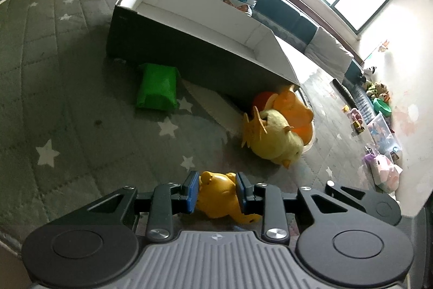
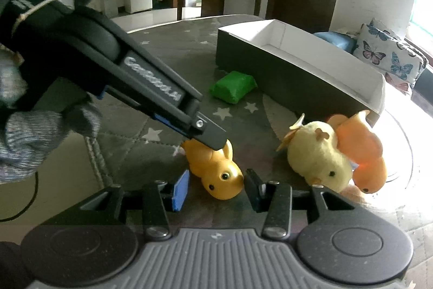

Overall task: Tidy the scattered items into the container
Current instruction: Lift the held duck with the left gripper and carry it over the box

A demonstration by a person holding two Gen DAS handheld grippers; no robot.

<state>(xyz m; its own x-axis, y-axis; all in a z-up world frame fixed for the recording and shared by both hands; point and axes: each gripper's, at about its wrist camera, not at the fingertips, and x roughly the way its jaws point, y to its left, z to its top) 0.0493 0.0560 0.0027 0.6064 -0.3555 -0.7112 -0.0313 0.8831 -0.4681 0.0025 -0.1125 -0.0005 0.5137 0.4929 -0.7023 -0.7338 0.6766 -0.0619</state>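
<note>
In the right wrist view, white lettering "GenRobot.AI" runs along the black arm of the left gripper [image 2: 216,145], left of centre in the frame. Further white letters stand on the same gripper's body at the upper left, but only fragments show and they cannot be read. The left wrist view has no legible text.

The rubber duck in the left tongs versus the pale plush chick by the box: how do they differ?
The rubber duck is smooth, glossy and deep yellow-orange; the plush chick is fuzzy and pale yellow. The duck is the smaller one. The duck is clamped by the left tongs with the right tongs open around its head; the chick lies ungripped against an orange toy. Both are on the star mat, outside the box.
</note>
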